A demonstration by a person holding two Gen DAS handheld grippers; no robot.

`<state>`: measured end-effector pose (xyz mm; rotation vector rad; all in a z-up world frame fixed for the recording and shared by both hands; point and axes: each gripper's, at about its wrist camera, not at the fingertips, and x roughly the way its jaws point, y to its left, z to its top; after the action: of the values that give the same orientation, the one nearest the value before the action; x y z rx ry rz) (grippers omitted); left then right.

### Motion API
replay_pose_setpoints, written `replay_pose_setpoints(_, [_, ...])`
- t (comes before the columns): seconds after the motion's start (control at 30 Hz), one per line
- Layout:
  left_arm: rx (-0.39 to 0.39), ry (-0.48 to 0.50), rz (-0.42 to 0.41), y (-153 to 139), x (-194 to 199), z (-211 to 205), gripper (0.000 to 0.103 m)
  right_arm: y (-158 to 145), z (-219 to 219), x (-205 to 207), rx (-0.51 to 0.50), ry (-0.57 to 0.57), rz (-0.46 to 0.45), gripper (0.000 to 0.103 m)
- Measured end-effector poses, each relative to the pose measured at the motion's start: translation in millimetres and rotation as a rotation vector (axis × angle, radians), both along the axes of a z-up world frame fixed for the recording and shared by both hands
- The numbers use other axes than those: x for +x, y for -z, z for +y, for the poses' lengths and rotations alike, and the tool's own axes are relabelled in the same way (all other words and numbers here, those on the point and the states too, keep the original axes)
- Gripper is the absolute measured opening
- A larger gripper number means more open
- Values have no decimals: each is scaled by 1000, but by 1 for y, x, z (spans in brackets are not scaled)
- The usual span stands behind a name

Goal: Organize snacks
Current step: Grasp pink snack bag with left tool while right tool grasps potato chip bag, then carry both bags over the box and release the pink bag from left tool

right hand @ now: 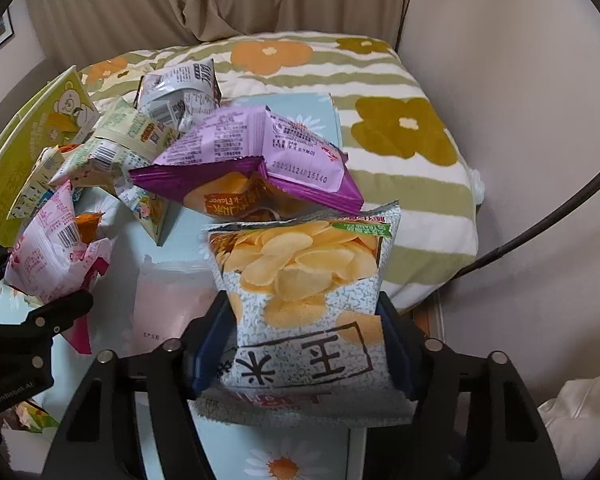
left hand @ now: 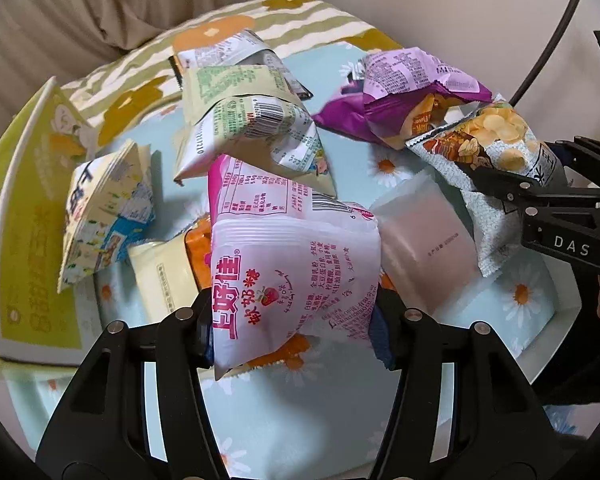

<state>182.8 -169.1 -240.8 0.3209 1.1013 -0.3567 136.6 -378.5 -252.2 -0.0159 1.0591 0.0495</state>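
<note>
Left tongs [left hand: 294, 320] pinch a pink-and-white soft candy packet [left hand: 296, 272]; right tongs [right hand: 306, 344] pinch a grey speckled potato chip bag [right hand: 304, 300]. Both slippery, air-filled foil bags may slide out and fall back on the daisy-print worktop [left hand: 284, 420].

Striped floral blanket [right hand: 400, 92], beige curtain [right hand: 220, 0], daisy-print cloth [left hand: 292, 420].

both tongs, left [left hand: 294, 320] and right [right hand: 306, 344], point steeply downward, clamped.

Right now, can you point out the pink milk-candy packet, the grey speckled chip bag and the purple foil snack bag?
Pink milk-candy packet [left hand: 296, 280]: left wrist view, on its printed front.
Grey speckled chip bag [right hand: 304, 280]: right wrist view, on the pictured chips.
Purple foil snack bag [right hand: 300, 140]: right wrist view, on its lilac back panel.
</note>
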Motion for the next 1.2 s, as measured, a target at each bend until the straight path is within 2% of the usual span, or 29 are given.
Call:
replay_pose_setpoints(0.2, [-12, -20, -20, -7, -6, -1, 53, -7, 6, -10, -12, -40, -19, 51])
replay_pose_setpoints(0.37, [-24, -43, -35, -14, -11, 2, 53, -13, 11, -19, 7, -61, -25, 50])
replay_pose_setpoints(0.73, [-59, -95, -84, -37, -27, 5, 53, -12, 18, -41, 150, -106, 34, 50])
replay_pose_setpoints(1.2, [-113, -168, -140, -61, -47, 23, 53, -24, 22, -60, 201, -138, 50, 50])
